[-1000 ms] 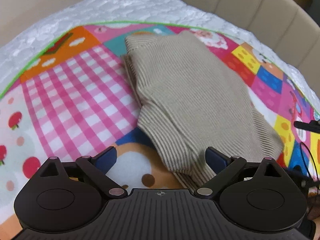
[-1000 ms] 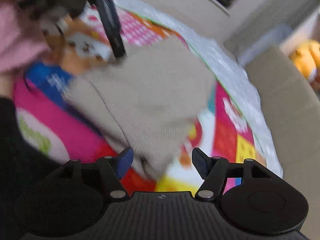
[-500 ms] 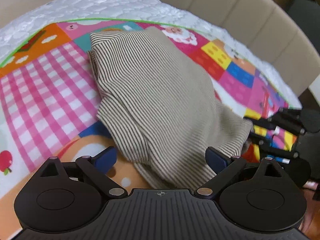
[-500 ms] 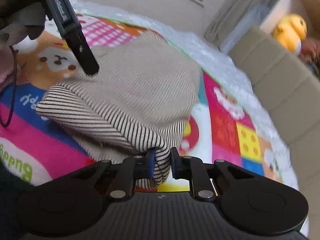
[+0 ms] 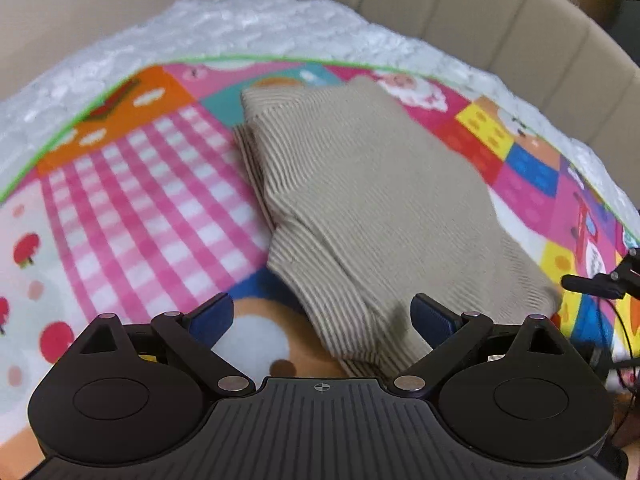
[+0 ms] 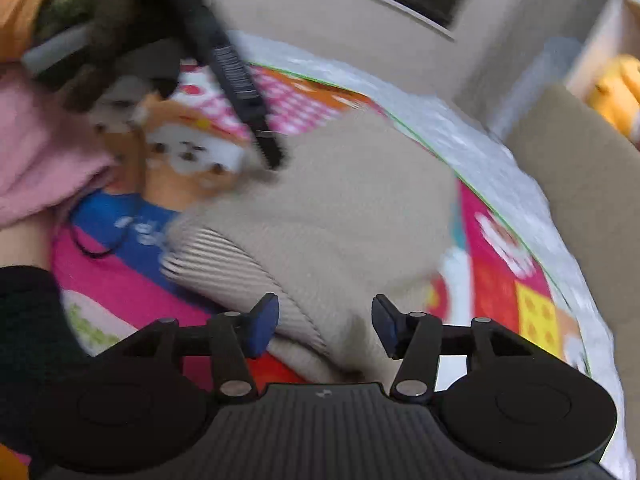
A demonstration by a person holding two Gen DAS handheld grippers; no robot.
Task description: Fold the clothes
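A beige striped garment [image 5: 372,208] lies folded on a colourful patchwork blanket [image 5: 132,208]. My left gripper [image 5: 322,316] is open, its blue pads either side of the garment's near corner, holding nothing. In the right wrist view the same garment [image 6: 340,224] lies ahead. My right gripper [image 6: 325,322] is open over its near edge and holds nothing. The left gripper's finger [image 6: 240,92] shows as a dark bar touching the garment's far side. The right gripper's tip [image 5: 596,282] shows at the right edge of the left wrist view.
The blanket lies on a white quilted mattress [image 5: 260,28] with padded beige walls [image 5: 480,12] around it. A pink cloth [image 6: 44,148] is at the left of the right wrist view. A yellow plush toy [image 6: 620,88] sits beyond the wall.
My right gripper was shut on the garment's edge half a second ago; it has opened and let go. The garment has settled flat. The left gripper has pulled back slightly and stays open.
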